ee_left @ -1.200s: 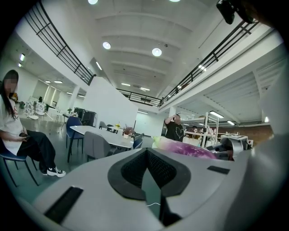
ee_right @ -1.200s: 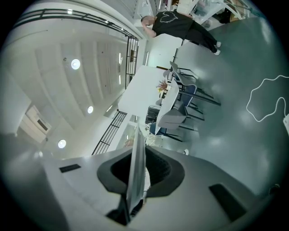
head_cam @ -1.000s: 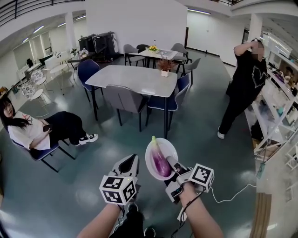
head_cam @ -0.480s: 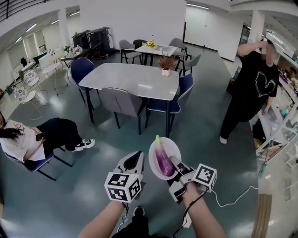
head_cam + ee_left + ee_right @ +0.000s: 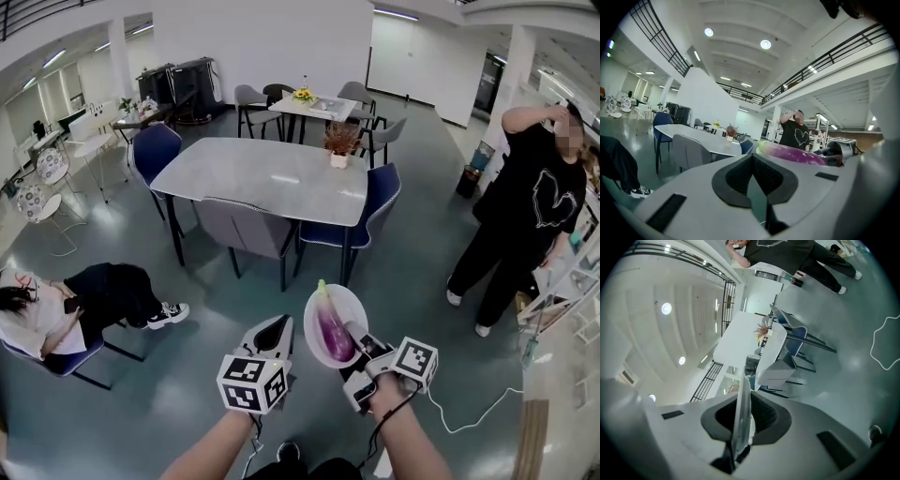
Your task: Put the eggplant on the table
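The purple eggplant (image 5: 333, 330), pale green at its far tip, lies lengthwise on a white plate (image 5: 351, 302), well short of the grey worktop (image 5: 272, 178).

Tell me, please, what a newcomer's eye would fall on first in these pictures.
First, the purple eggplant lying on a white plate, low in the middle of the head view, with the right gripper clamped on the plate's rim. Beside it the left gripper is shut and empty. Beyond them stands a long grey table ringed by chairs, with a person in black standing at the right.
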The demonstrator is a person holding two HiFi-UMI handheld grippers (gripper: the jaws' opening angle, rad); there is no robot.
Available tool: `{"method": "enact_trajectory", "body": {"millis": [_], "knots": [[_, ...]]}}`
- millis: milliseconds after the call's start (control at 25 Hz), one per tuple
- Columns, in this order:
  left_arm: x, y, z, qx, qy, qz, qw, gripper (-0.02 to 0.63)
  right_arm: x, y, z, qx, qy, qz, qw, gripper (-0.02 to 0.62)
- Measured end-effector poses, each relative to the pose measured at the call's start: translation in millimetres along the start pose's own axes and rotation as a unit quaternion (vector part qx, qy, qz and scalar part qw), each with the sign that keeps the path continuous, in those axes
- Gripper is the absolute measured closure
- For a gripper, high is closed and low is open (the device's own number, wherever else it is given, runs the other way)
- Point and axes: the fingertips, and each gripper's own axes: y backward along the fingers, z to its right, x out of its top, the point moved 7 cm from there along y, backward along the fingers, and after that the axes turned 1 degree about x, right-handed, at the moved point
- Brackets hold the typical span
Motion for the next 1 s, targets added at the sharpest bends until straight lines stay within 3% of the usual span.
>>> {"method": "enact_trajectory", "body": {"millis": [440,1000], "knots": [[11,-80,-46,0.006,0.010,-0.005,0.9999,0.600,57,-78,23,-0.005,0.001,-0.005,1.000,0.558],[67,-255,-90,0.057,0.004,0.011,0.9983,0.600,205,-223,37,0.029,0.022,-0.068,0.997,0.558]]}}
